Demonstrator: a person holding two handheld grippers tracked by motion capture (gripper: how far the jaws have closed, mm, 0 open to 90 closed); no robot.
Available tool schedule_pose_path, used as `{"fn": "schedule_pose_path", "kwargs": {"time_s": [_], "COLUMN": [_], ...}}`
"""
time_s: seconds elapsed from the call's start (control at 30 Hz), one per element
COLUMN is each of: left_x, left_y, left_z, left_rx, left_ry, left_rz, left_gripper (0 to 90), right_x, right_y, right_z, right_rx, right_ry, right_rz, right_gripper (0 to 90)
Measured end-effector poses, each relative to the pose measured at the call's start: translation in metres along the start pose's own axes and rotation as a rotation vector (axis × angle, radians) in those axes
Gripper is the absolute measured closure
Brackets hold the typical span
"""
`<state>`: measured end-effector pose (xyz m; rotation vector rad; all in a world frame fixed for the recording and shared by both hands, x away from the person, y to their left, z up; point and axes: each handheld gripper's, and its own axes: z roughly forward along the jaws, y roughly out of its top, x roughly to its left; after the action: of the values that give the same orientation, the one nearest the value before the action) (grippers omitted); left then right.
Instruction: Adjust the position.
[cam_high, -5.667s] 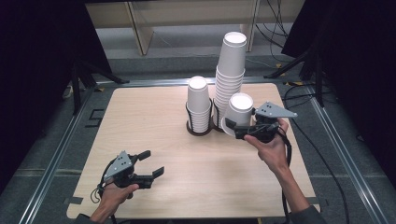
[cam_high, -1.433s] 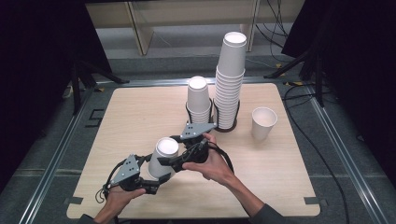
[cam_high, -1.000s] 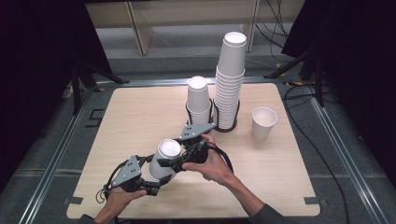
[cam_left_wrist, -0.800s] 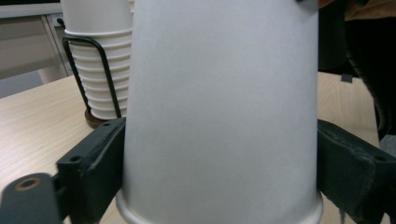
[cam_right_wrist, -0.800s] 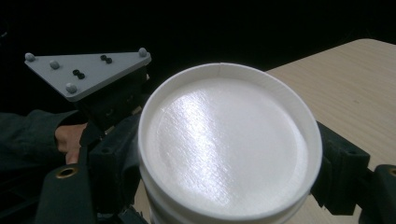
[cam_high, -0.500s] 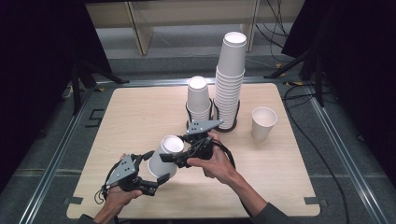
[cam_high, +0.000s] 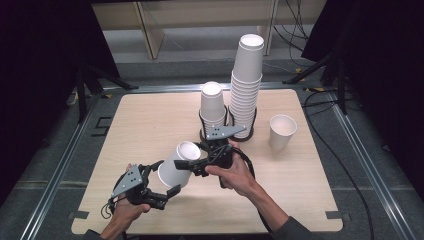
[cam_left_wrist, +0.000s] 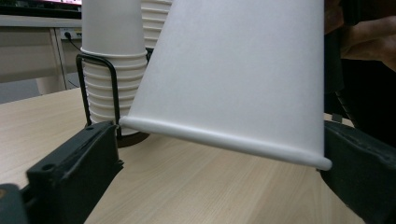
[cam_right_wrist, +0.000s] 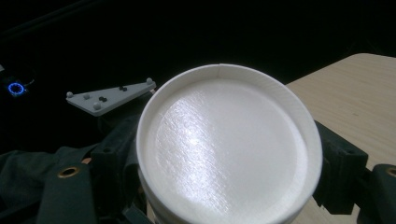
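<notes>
Now tipped on its side between both tools, upside-down paper cup (cam_high: 176, 165), upright 0.5 s ago. Right tool (cam_high: 192, 165) clamped on base end; left tool (cam_high: 162, 181) spread around rim end, apparently not squeezing. Held above surface (cam_high: 140, 120), near cup racks (cam_high: 227, 135). Reads as handover mid-transfer.

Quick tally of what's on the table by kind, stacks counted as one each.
Loose white paper cups: 2, the held cup and the standing cup
Cup stacks: 2, tall stack, short stack
Black wire holder: 1
Total: 5
</notes>
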<state>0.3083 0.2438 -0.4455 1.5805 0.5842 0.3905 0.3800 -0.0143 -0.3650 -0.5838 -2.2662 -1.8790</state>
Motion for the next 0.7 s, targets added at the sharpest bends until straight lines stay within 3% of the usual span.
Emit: {"fn": "schedule_pose_path", "kwargs": {"time_s": [0.07, 0.13, 0.3, 0.43, 0.5, 0.53, 0.57, 0.6, 0.67, 0.7], "left_x": [-0.0001, -0.001, -0.0024, -0.0028, -0.0029, -0.0029, -0.0032, -0.0034, -0.0038, -0.0038], "left_y": [-0.0003, -0.0002, -0.0008, -0.0007, -0.0006, -0.0006, -0.0006, -0.0006, -0.0003, -0.0002], "left_z": [0.0007, 0.0009, 0.0028, 0.0028, 0.0025, 0.0025, 0.0029, 0.0028, 0.0018, 0.0016], "left_rx": [-0.003, -0.001, 0.003, 0.005, 0.005, 0.004, -0.002, -0.003, 0.001, -0.001], "left_ry": [-0.004, -0.006, -0.012, -0.011, -0.013, -0.015, -0.014, -0.012, -0.01, -0.013], "left_rz": [0.002, 0.004, 0.01, 0.019, 0.022, 0.021, 0.019, 0.023, 0.029, 0.031], "left_gripper": [0.0, 0.0, 0.0, 0.0, 0.0, 0.0, 0.0, 0.0, 0.0, 0.4], "right_x": [0.001, 0.0009, 0.0049, 0.0056, 0.0077, 0.0054, 0.0051, 0.0067, 0.004, 0.0045], "right_y": [-0.0004, -0.0005, -0.002, -0.0031, -0.0033, -0.003, -0.0031, -0.0035, -0.0042, -0.0041], "right_z": [0.0013, 0.0019, 0.0042, 0.0079, 0.0079, 0.0083, 0.0083, 0.0075, 0.0091, 0.0088], "right_rx": [-0.003, -0.013, 0.004, 0.001, 0.013, 0.003, 0.002, 0.02, 0.002, 0.005], "right_ry": [0.019, 0.012, 0.026, 0.037, 0.046, 0.041, 0.041, 0.046, 0.055, 0.054], "right_rz": [0.014, -0.004, 0.035, 0.021, 0.044, 0.014, 0.016, 0.054, 0.022, 0.031], "right_gripper": [24.2, 24.2, 24.2, 24.2, 24.2, 24.2, 24.2, 24.2, 24.2, 24.2]}}
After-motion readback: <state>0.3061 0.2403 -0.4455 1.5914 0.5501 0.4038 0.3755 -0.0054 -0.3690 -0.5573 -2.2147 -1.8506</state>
